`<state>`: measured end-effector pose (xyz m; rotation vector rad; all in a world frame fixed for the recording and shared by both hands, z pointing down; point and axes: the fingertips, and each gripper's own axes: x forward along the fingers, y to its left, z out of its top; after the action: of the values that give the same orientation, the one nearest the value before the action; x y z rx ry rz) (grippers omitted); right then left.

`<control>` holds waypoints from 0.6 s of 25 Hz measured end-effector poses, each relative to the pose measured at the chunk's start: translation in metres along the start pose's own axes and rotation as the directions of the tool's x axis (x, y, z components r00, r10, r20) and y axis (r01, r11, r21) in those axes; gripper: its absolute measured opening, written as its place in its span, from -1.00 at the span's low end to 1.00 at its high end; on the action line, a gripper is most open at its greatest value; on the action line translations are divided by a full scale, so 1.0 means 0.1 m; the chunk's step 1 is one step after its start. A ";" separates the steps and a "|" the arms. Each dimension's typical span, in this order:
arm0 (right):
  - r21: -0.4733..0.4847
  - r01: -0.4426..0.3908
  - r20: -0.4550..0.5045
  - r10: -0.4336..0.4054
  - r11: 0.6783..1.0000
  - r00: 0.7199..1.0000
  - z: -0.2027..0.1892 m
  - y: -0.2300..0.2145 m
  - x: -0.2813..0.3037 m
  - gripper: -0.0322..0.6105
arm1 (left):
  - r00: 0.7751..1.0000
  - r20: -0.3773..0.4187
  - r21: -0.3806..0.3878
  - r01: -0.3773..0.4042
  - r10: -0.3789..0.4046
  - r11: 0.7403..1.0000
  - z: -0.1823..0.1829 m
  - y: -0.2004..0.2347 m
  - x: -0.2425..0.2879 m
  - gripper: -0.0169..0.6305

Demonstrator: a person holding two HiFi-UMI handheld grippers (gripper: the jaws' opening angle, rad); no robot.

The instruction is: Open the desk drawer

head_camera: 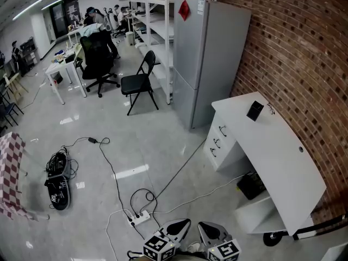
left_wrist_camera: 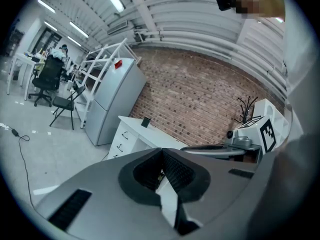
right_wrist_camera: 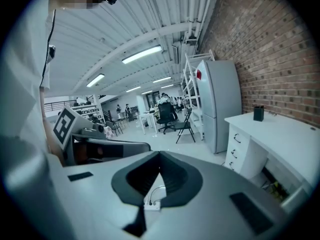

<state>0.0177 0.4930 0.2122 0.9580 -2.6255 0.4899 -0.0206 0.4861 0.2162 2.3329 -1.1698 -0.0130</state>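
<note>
The white desk [head_camera: 274, 154] stands along the brick wall at the right. Its drawer unit [head_camera: 218, 140] faces left and carries three dark handles; all drawers look closed. The drawers also show in the left gripper view [left_wrist_camera: 121, 137] and in the right gripper view [right_wrist_camera: 238, 147], far off. Both grippers sit at the bottom edge of the head view, well short of the desk. My left gripper [head_camera: 179, 228] [left_wrist_camera: 161, 150] is shut with nothing between its jaws. My right gripper [head_camera: 209, 231] [right_wrist_camera: 160, 154] is shut and empty too.
A grey fridge [head_camera: 209, 53] stands beyond the desk's far end, a folding chair [head_camera: 138, 83] to its left. A power strip [head_camera: 140, 217] with cables lies on the floor just ahead of the grippers. A small black box [head_camera: 254, 111] sits on the desk.
</note>
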 end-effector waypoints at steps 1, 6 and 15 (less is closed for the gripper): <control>-0.002 0.003 -0.001 -0.003 1.000 1.000 0.00 0.00 0.03 -0.86 | 1.000 0.001 -0.001 0.000 0.000 1.000 0.01 0.03 0.00 -0.92; -0.023 0.031 -0.002 -0.031 0.999 1.000 0.04 -0.01 0.22 -0.85 | 1.000 0.005 -0.012 -0.019 0.019 1.000 0.07 0.25 0.05 -0.92; -0.042 0.065 -0.020 -0.065 0.997 0.998 0.14 -0.14 0.46 -0.85 | 0.998 -0.035 -0.004 -0.059 0.059 0.998 0.14 0.45 0.26 -0.92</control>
<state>-0.0087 0.4515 0.2207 1.0160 -2.5664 0.4256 -0.0413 0.4386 0.2302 2.2842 -1.2202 0.0453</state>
